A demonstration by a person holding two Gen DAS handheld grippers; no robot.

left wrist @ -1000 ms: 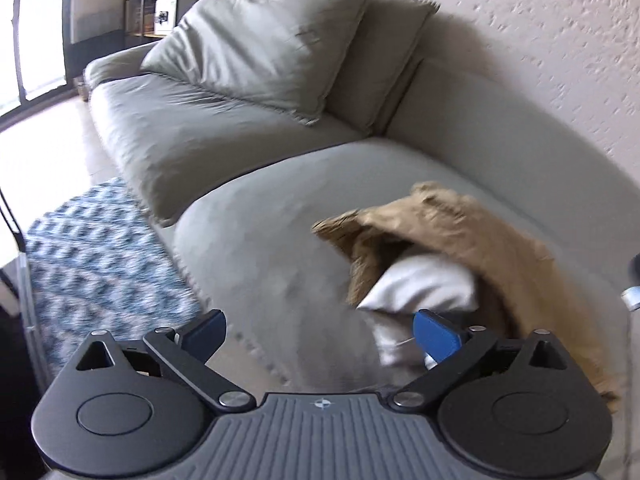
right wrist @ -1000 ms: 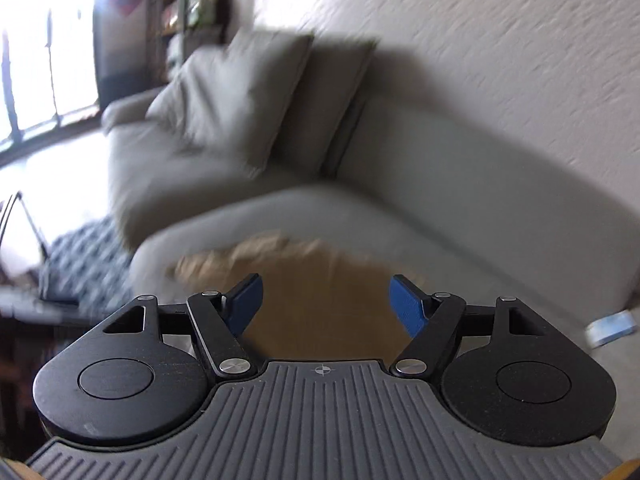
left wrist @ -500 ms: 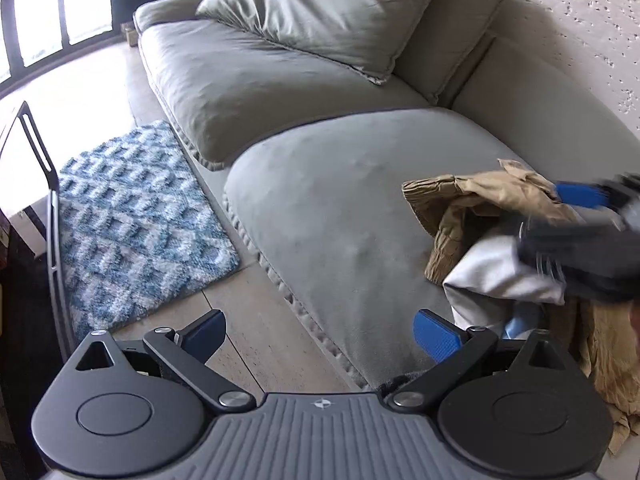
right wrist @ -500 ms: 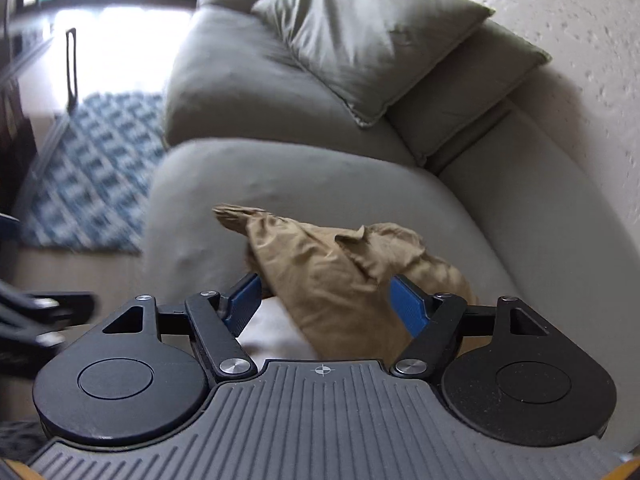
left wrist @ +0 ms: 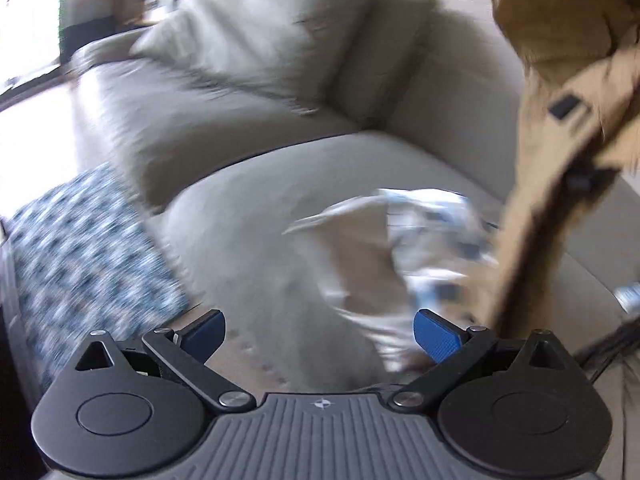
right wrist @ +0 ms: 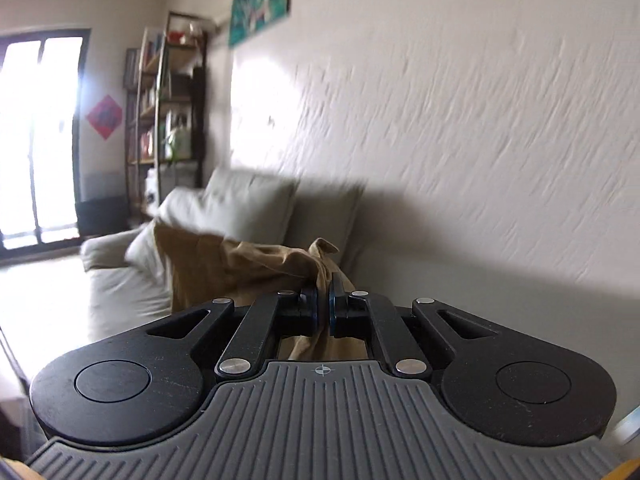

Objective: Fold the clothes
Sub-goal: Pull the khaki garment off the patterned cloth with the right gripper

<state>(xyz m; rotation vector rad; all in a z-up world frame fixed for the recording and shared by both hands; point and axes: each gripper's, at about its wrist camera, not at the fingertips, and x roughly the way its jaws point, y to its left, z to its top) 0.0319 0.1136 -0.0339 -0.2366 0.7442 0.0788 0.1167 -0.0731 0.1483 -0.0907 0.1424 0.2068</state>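
Observation:
A tan garment hangs in the air at the right of the left wrist view, reaching down to the grey sofa. My right gripper is shut on a bunched fold of this tan garment and holds it up high. A crumpled white and light-blue garment lies on the sofa seat, blurred. My left gripper is open above the seat's front edge, with nothing between its fingers; its right fingertip is close to the white cloth.
Two grey cushions lean at the sofa's far end. A blue patterned rug lies on the floor to the left. A textured white wall, a bookshelf and a window stand behind.
My right gripper closed on the tan garment and lifted it off the pile, uncovering the white garment. My left gripper stayed open and swung back towards the sofa.

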